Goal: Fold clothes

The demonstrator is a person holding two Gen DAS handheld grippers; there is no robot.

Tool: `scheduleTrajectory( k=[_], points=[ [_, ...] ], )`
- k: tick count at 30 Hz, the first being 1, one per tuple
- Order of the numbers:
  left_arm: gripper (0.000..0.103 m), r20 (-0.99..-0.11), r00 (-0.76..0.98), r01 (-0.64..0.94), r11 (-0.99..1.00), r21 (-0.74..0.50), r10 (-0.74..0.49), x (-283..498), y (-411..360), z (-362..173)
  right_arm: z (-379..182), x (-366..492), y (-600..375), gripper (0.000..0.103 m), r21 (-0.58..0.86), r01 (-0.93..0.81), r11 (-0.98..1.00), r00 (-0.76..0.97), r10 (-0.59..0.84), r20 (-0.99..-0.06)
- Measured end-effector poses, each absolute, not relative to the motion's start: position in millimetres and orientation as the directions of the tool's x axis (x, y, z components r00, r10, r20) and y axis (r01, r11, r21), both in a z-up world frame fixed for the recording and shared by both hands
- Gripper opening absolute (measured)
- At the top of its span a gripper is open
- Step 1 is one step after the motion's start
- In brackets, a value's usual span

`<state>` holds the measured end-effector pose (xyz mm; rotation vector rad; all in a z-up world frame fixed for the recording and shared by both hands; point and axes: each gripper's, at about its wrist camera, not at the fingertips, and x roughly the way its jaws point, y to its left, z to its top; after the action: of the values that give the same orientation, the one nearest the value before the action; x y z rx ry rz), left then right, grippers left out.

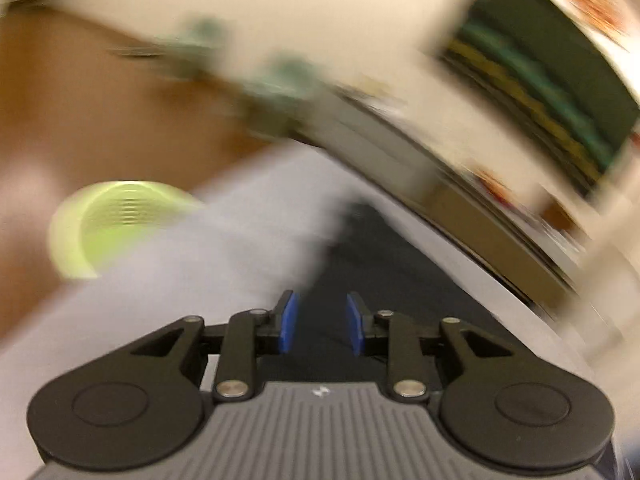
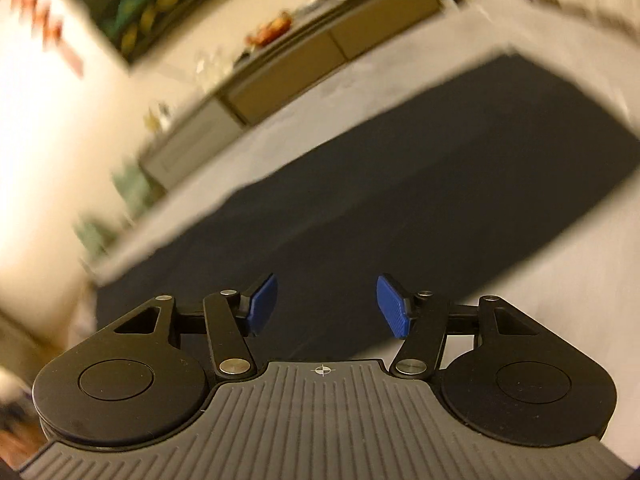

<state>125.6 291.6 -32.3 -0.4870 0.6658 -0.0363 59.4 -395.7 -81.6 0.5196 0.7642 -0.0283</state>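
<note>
1. The dark garment (image 2: pixel 400 184) lies flat on a pale surface (image 2: pixel 520 312), spread as a broad, smooth rectangle. Its far corner reaches towards the surface's far right corner, and a strip of bare surface runs along its far edge.
2. In the left wrist view only part of the dark garment (image 1: pixel 360 280) shows, running away from the gripper between bare pale surface (image 1: pixel 180 272) on the left and the surface's right edge.
3. The left gripper (image 1: pixel 322 322) is above the garment, its blue pads a narrow gap apart, with nothing between them.
4. The right gripper (image 2: pixel 326 306) hangs over the near part of the garment, its jaws wider than the left's and also empty.
5. A yellow-green round object (image 1: pixel 116 228) sits beyond the surface's left edge, too blurred to identify.
6. Past the far edge stands a low cabinet (image 2: pixel 304 60) against a cream wall, with small blurred items on top.
7. A dark-framed picture (image 2: pixel 140 12) hangs on the wall above it.
</note>
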Motion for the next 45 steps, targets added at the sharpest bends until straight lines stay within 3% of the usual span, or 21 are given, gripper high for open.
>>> scheduleTrajectory(
  k=[2, 6, 7, 8, 10, 14, 15, 16, 19, 21, 24, 28, 29, 32, 36, 37, 38, 40, 45],
  points=[
    [0.029, -0.651, 0.722, -0.033, 0.928, -0.37, -0.234, 148.2, 253.4, -47.4, -80.5, 87.2, -385.6, 0.065, 0.26, 0.147, 0.954, 0.708, 0.082, -0.701],
    [0.027, -0.767, 0.624, -0.035, 0.976, -0.217, -0.148, 173.0, 228.7, -77.6, -101.2, 100.2, -400.1, 0.072, 0.042, 0.088, 0.995, 0.667, -0.028, -0.745],
    [0.022, -0.771, 0.622, -0.038, 0.979, -0.203, -0.136, 171.8, 231.2, -79.9, -108.6, 97.7, -412.9, 0.072, 0.004, 0.089, 0.996, 0.646, -0.054, -0.761],
    [0.022, -0.777, 0.617, -0.04, 0.981, -0.188, -0.124, 169.7, 235.2, -80.5, -115.9, 95.3, -425.7, 0.083, -0.033, 0.088, 0.996, 0.626, -0.081, -0.776],
    [0.015, -0.783, 0.613, -0.047, 0.986, -0.163, -0.1, 162.5, 241.9, -80.7, -122.8, 86.5, -466.0, 0.089, -0.015, 0.166, 0.986, 0.626, -0.117, -0.771],
    [0.009, -0.801, 0.595, -0.096, 0.983, -0.159, -0.072, 153.4, 252.2, -77.0, -122.2, 78.2, -534.5, 0.087, -0.004, 0.324, 0.946, 0.567, -0.197, -0.8],
    [0.009, -0.805, 0.589, -0.114, 0.981, -0.159, -0.062, 153.0, 252.9, -74.6, -119.6, 75.5, -542.8, 0.086, -0.008, 0.336, 0.942, 0.548, -0.203, -0.812],
    [0.009, -0.798, 0.6, -0.122, 0.982, -0.147, -0.045, 154.4, 249.3, -68.1, -116.4, 72.5, -547.3, 0.076, -0.003, 0.333, 0.943, 0.545, -0.195, -0.816],
    [0.022, -0.713, 0.696, -0.067, 0.981, -0.182, -0.085, 157.1, 233.6, -39.1, -110.9, 61.0, -564.2, 0.073, 0.019, 0.362, 0.932, 0.575, -0.207, -0.791],
    [0.024, -0.693, 0.711, -0.021, 0.981, -0.194, -0.122, 163.1, 221.2, -33.1, -104.0, 56.8, -582.1, 0.074, 0.099, 0.407, 0.908, 0.625, -0.198, -0.756],
    [0.024, -0.728, 0.671, 0.017, 0.984, -0.176, -0.142, 178.7, 203.3, -44.5, -104.6, 61.0, -570.2, 0.074, 0.164, 0.313, 0.935, 0.687, -0.104, -0.72],
    [0.025, -0.789, 0.604, 0.068, 0.994, -0.089, -0.112, 187.5, 189.6, -67.0, -119.8, 82.8, -530.8, 0.072, 0.042, 0.128, 0.991, 0.658, -0.053, -0.751],
    [0.025, -0.793, 0.599, 0.068, 0.994, -0.089, -0.112, 183.4, 193.7, -68.5, -124.6, 87.1, -523.9, 0.078, -0.002, 0.098, 0.995, 0.641, -0.065, -0.765],
    [0.016, -0.806, 0.583, 0.066, 0.994, -0.086, -0.108, 172.1, 205.5, -72.3, -123.3, 76.9, -547.4, 0.081, -0.022, 0.155, 0.988, 0.598, -0.112, -0.794],
    [0.014, -0.811, 0.578, 0.03, 0.995, -0.093, -0.093, 160.7, 211.9, -65.8, -113.7, 66.2, -575.8, 0.079, -0.031, 0.23, 0.973, 0.523, -0.151, -0.839],
    [0.014, -0.802, 0.59, 0.019, 0.995, -0.098, -0.09, 160.0, 211.3, -61.5, -109.6, 67.5, -577.5, 0.072, -0.039, 0.234, 0.972, 0.521, -0.159, -0.838],
    [0.021, -0.79, 0.606, 0.015, 0.994, -0.106, -0.094, 158.9, 210.2, -56.4, -104.2, 69.5, -577.7, 0.068, -0.032, 0.231, 0.973, 0.544, -0.157, -0.824],
    [0.027, -0.76, 0.639, 0.024, 0.991, -0.135, -0.119, 156.6, 207.0, -45.7, -93.1, 75.2, -580.4, 0.07, 0.057, 0.225, 0.973, 0.624, -0.098, -0.775],
    [0.028, -0.764, 0.637, -0.027, 0.988, -0.153, -0.101, 169.0, 208.1, -48.9, -96.1, 136.6, -575.8, 0.075, 0.047, 0.213, 0.976, 0.691, -0.117, -0.713]
  ],
)
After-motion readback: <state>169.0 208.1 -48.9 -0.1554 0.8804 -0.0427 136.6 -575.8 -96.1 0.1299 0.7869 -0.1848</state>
